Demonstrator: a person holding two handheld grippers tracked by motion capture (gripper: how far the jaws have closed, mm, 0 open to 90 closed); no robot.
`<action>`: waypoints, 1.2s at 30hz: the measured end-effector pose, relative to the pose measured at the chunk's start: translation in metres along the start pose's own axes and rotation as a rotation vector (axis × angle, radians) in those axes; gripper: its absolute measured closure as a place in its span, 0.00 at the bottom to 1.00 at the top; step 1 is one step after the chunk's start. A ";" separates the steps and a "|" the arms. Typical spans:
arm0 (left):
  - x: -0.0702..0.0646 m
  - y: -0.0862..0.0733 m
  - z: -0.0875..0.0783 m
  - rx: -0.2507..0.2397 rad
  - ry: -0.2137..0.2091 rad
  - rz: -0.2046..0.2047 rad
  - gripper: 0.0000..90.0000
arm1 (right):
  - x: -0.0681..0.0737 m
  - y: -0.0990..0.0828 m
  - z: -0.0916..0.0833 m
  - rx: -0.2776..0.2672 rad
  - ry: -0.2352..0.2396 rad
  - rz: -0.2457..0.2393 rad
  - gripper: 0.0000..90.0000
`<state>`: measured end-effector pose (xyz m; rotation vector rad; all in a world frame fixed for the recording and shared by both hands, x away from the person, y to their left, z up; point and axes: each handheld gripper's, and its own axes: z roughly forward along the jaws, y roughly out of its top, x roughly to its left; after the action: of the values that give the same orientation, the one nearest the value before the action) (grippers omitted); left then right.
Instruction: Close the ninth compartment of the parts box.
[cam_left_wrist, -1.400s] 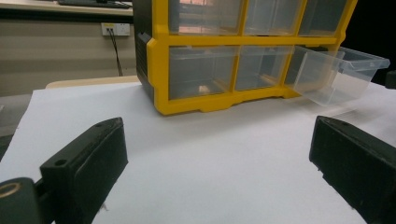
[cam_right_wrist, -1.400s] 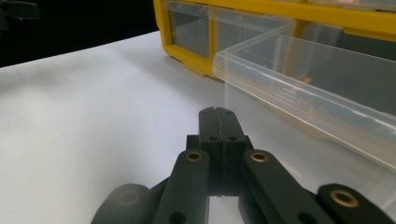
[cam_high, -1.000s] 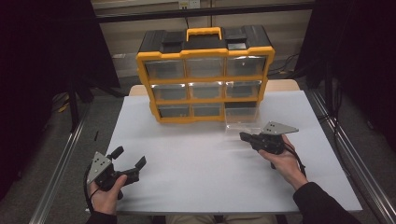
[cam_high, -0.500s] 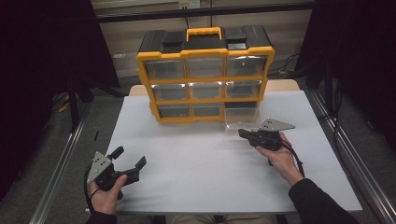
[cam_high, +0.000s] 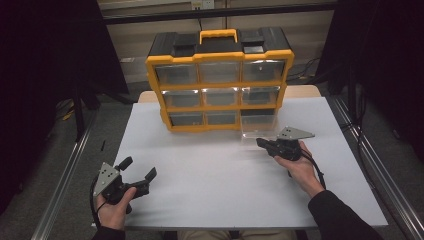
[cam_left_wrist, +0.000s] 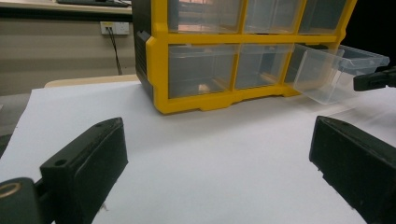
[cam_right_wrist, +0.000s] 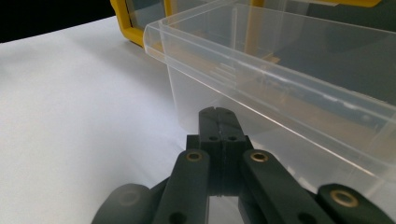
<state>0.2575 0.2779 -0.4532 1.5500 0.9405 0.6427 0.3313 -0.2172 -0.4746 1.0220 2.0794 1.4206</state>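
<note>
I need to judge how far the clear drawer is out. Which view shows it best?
The left gripper view: the clear drawer shows side-on, tilted out of the yellow cabinet. The high view shows it faintly; the right gripper view shows its front rim close up.

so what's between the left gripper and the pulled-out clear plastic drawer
Bare white table top; the high view shows nothing between the left gripper and the clear plastic drawer.

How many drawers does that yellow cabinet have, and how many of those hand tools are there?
Yellow cabinet: 1
Clear drawers: 9, the bottom right one pulled partway out
Hand tools: 2, left tool, right tool
Total: 12
</note>
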 end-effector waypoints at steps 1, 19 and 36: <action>-0.002 0.000 0.001 -0.018 0.003 -0.027 0.05 | 0.000 0.000 0.000 0.000 -0.002 0.003 1.00; 0.001 0.000 0.000 0.009 0.002 0.007 0.05 | -0.001 0.000 0.004 -0.012 -0.029 -0.004 1.00; 0.001 0.000 0.000 0.011 0.002 0.006 0.05 | -0.003 0.001 0.008 -0.019 -0.081 -0.009 1.00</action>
<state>0.2580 0.2793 -0.4535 1.5623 0.9423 0.6446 0.3389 -0.2139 -0.4774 1.0439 2.0061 1.3691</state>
